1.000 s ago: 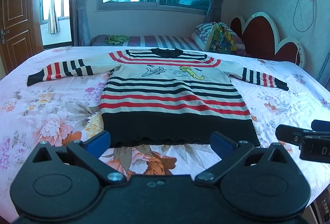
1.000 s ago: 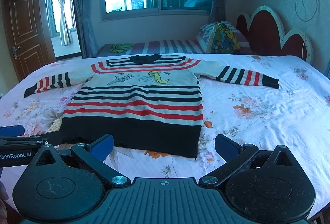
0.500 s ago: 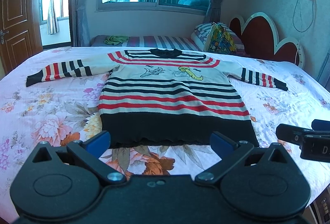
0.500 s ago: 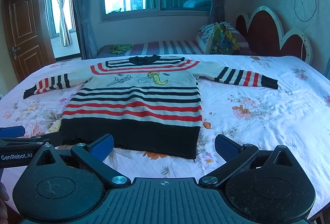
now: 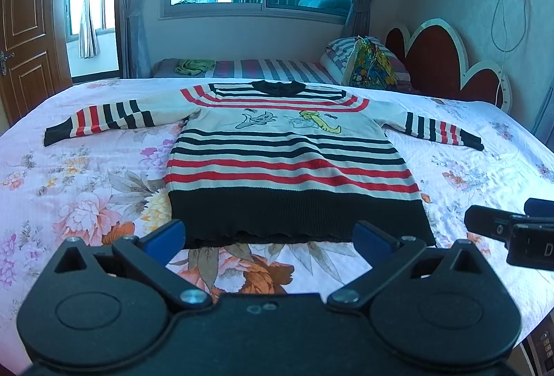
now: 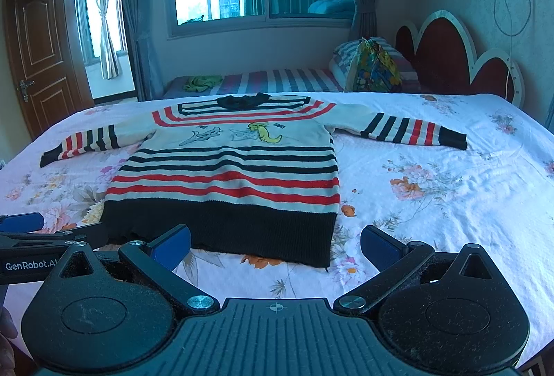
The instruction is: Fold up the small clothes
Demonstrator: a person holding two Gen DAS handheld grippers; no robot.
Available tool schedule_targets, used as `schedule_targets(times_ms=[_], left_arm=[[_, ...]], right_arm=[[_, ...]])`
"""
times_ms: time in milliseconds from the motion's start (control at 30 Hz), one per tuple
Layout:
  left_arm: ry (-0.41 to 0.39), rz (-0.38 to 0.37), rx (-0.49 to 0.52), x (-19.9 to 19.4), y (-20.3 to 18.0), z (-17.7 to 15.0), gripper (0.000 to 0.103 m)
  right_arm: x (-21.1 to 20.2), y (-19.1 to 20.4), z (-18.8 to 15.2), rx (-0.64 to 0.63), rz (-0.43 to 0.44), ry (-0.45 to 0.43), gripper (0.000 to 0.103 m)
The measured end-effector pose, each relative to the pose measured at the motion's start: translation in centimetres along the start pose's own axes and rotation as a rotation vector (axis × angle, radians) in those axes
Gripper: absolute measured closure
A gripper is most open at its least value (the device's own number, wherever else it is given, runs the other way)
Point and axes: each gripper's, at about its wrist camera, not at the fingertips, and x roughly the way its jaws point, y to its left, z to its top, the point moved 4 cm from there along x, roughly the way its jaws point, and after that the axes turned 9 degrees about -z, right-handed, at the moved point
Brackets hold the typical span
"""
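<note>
A small striped sweater (image 5: 287, 164) in cream, red and black, with cartoon figures on the chest, lies flat and face up on the floral bedsheet (image 5: 86, 189), both sleeves spread out. It also shows in the right wrist view (image 6: 228, 175). My left gripper (image 5: 270, 235) is open and empty, just short of the black hem. My right gripper (image 6: 275, 242) is open and empty, near the hem's right corner. Each gripper shows at the edge of the other's view.
A red scalloped headboard (image 5: 446, 64) and wall stand at the right. A second striped bed (image 5: 277, 69) with a pillow, a colourful bag (image 5: 372, 64) and a green cloth lies behind. A wooden door (image 5: 24, 29) is far left.
Both grippers have crept slightly forward toward the sweater's hem. The sweater has not moved and both grippers stay open.
</note>
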Motion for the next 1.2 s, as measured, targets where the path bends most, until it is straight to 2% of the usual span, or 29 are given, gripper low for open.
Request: schedule_targets(times_ms=[1200], left_arm=[[0.027, -0.014, 0.041, 0.24, -0.58, -0.44, 0.001]], right_arm=[[0.38, -0.67, -0.26, 0.032, -0.003, 0.010, 0.000]])
